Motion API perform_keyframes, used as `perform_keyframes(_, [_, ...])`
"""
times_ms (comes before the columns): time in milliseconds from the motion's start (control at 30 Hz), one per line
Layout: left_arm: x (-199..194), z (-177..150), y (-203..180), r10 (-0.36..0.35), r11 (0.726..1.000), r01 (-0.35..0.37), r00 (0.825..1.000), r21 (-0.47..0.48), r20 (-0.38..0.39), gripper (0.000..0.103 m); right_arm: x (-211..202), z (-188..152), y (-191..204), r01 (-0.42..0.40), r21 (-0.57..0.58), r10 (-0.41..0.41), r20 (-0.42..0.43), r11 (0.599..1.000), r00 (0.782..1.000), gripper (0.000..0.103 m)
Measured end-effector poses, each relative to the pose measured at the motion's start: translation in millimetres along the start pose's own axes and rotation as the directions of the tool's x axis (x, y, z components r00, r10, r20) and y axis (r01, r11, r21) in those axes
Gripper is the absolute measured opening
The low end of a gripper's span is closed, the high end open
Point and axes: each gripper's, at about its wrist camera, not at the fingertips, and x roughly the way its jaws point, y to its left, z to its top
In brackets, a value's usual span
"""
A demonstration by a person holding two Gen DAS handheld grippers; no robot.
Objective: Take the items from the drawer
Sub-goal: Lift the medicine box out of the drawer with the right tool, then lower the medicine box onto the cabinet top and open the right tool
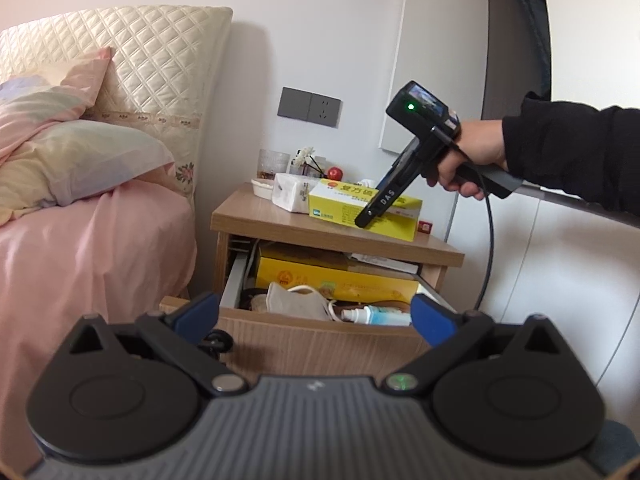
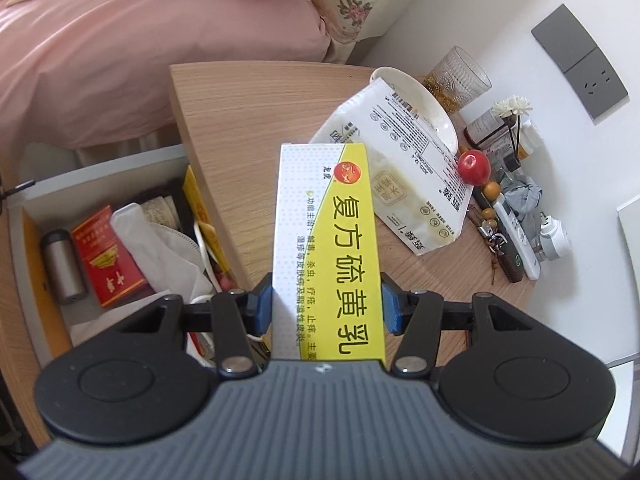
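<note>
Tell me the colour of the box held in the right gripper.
The box is yellow and white with dark lettering and a red round logo; it shows best in the right wrist view.

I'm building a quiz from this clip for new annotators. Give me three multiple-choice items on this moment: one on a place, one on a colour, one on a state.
1. Where is the yellow and white box?
A. inside the drawer
B. between the right gripper's pads, over the nightstand top
C. on the bed

2. What colour is the carton beside the metal cylinder in the drawer?
A. red
B. green
C. black

3. How does the left gripper stand?
A. shut on the spray bottle
B. shut on a mask
C. open, holding nothing

Answers:
1 B: the right gripper has both blue pads pressed on the box's sides, with the nightstand top under it.
2 A: the red carton lies next to the cylinder.
3 C: its blue pads sit wide apart in front of the open drawer, with nothing between them.
</note>
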Motion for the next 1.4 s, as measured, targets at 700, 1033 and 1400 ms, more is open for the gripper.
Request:
perform_keyframes(700, [6,-2,0,0.028,1.000,-0.028,0.999,-0.002,-0.036,0.103,3,-26,-21,-0.058,0.229,0.028,0.132,0.972,0.991,0.086])
perform_keyframes(1033, [2,-1,5,0.059,0.998,-0.059,0.998,-0.007,-0.025,0.103,-45,-51,-20,-0.027,0.345,-0.072,0.271,0.938,0.960,0.091])
perform_keyframes(1400, [4,13,9,0.200,0.979,-0.204,0.975,0.030,0.099,0.103,-155,-111,29,-0.154,0.485,-0.116,0.482,0.861,0.868,0.091])
